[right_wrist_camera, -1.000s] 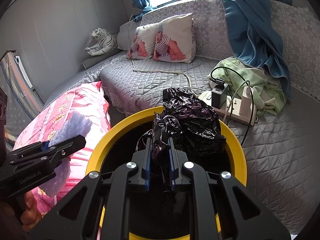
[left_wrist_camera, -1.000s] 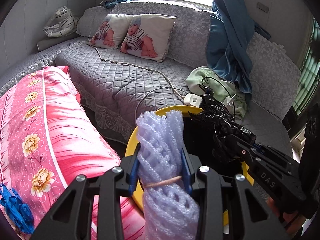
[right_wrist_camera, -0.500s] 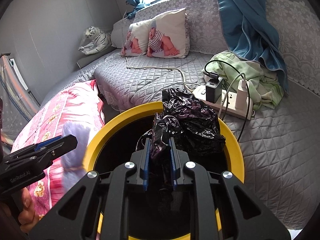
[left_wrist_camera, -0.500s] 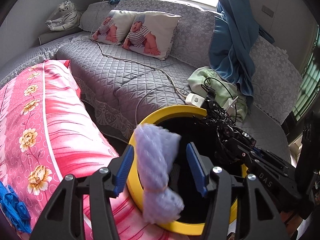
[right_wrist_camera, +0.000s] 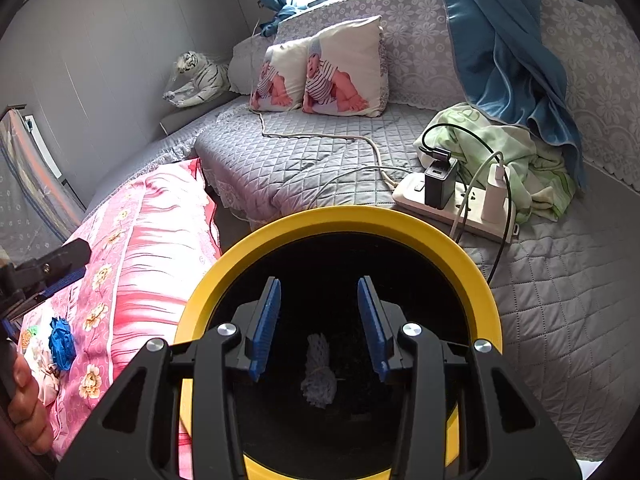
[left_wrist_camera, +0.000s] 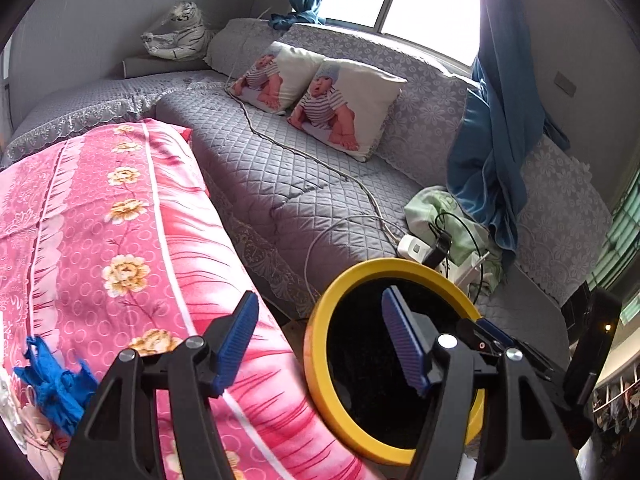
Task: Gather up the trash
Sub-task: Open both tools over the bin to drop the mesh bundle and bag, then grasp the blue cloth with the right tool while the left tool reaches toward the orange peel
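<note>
Both the left gripper (left_wrist_camera: 316, 344) and the right gripper (right_wrist_camera: 318, 324) have fingers opening with nothing between them, so next reach gently for the blue scrap (left_wrist_camera: 54, 386) on the pink blanket (left_wrist_camera: 132, 240) and drop it in the yellow bin (right_wrist_camera: 344, 216).

Black angular left claw (left_wrist_camera: 316, 340), ribbed blue pads, silver screws, matching right claw (right_wrist_camera: 318, 320)

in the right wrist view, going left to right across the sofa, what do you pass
toy tiger → two baby-print cushions → white power strip with chargers → green cloth → blue curtain
</note>
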